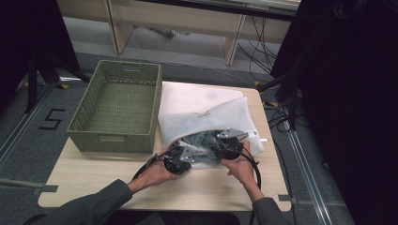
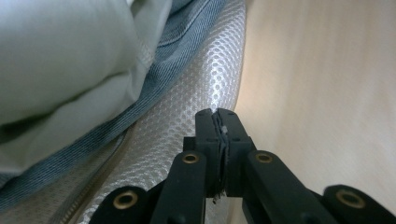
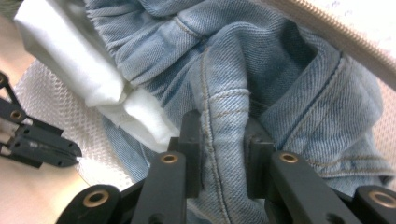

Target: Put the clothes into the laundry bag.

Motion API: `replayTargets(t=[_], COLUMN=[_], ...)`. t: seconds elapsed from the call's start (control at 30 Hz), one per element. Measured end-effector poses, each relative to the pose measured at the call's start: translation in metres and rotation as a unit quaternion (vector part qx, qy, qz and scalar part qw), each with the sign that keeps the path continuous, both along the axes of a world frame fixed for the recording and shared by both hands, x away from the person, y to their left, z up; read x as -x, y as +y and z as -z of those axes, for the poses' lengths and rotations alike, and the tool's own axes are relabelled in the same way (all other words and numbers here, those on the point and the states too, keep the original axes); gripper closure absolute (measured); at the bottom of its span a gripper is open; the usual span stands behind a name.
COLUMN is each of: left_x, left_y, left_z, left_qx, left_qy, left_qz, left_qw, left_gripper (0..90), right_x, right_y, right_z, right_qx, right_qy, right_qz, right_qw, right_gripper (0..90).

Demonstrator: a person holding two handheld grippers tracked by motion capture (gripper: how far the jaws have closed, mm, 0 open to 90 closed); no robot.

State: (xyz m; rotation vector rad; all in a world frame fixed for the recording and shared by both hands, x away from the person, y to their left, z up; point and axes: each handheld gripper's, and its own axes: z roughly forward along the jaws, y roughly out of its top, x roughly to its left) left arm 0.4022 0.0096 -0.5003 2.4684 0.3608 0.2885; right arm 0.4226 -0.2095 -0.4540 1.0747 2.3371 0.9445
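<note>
On the desk (image 1: 94, 183), the green basket (image 1: 117, 105) at left sits empty. My left tongs (image 2: 219, 122) are clenched on the white mesh bag's (image 1: 220, 119) lower lip, I judge to pin its mouth open. My right tongs (image 3: 224, 140) pinch a fold of the jeans (image 3: 261, 74) inside, beside a white garment (image 3: 93, 79), likely to draw them out.

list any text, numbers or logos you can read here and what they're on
"5": black mark on the grey floor left of the table.
A small dark logo on the white mesh laundry bag: too small to read.
No readable label on the green basket, the jeans or the white cloth.
</note>
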Motion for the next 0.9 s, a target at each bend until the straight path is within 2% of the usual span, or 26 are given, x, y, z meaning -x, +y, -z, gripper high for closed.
replayTargets(t=[0.1,0.17,0.2,0.23,0.33,0.37,0.4,0.43,0.47,0.5,0.53,0.57,0.6,0.7,0.87,0.9], left_x=[0.008,0.012,0.015,0.016,0.017,0.017,0.018,0.018,0.019,0.02,0.02,0.021,0.02,0.018,0.018,0.017], left_y=[0.006,0.01,0.011,0.014,0.021,0.022,0.023,0.024,0.025,0.025,0.027,0.028,0.03,0.032,0.032,0.032], left_z=[-0.001,-0.001,0.0,-0.001,-0.001,0.0,0.0,0.0,-0.001,0.0,-0.001,-0.001,-0.001,-0.001,-0.002,-0.002], left_qx=[-0.008,-0.01,-0.01,-0.013,-0.011,-0.01,-0.005,-0.009,-0.012,-0.01,-0.014,-0.012,-0.009,-0.007,-0.008,-0.009], left_qy=[-0.002,-0.005,-0.013,-0.013,-0.009,-0.004,-0.003,-0.009,-0.009,-0.007,-0.011,-0.003,-0.001,0.01,0.01,0.011], left_qz=[0.011,0.015,0.021,0.027,0.023,0.028,0.018,0.024,0.024,0.022,0.025,0.024,0.02,0.01,0.007,0.007], left_qw=[0.9999,0.9998,0.9996,0.9995,0.9996,0.9996,0.9998,0.9996,0.9996,0.9997,0.9995,0.9996,0.9998,0.9999,0.9999,0.9999], left_gripper=[87.4,87.5,87.4,87.5,87.6,87.7,87.7,87.7,87.6,87.6,87.6,87.5,87.4,86.6,84.8,84.3], right_x=[0.005,0.005,0.004,0.0,-0.015,-0.023,-0.031,-0.038,-0.047,-0.055,-0.059,-0.062,-0.062,-0.058,-0.04,-0.035], right_y=[0.004,0.01,0.014,0.018,0.024,0.024,0.023,0.022,0.019,0.018,0.016,0.016,0.015,0.014,0.01,0.006], right_z=[0.0,0.002,0.003,0.007,0.012,0.013,0.014,0.014,0.016,0.016,0.017,0.017,0.017,0.014,0.002,-0.004], right_qx=[-0.005,0.006,0.012,0.018,0.037,0.041,0.052,0.06,0.076,0.068,0.064,0.052,0.055,0.049,0.0,-0.007], right_qy=[0.009,0.009,0.011,0.008,0.003,-0.006,-0.021,-0.029,-0.055,-0.05,-0.054,-0.045,-0.048,-0.05,-0.021,-0.026], right_qz=[-0.009,-0.017,-0.019,-0.016,0.0,0.012,0.026,0.038,0.048,0.068,0.07,0.077,0.072,0.064,0.053,0.043], right_qw=[0.9999,0.9998,0.9997,0.9997,0.9993,0.9991,0.9981,0.9971,0.9945,0.9941,0.9941,0.9947,0.9948,0.9955,0.9984,0.9987], right_gripper=[75.2,75.4,75.6,75.8,76.9,77.0,77.1,77.1,77.0,76.8,76.6,76.4,76.1,73.0,60.4,56.9])
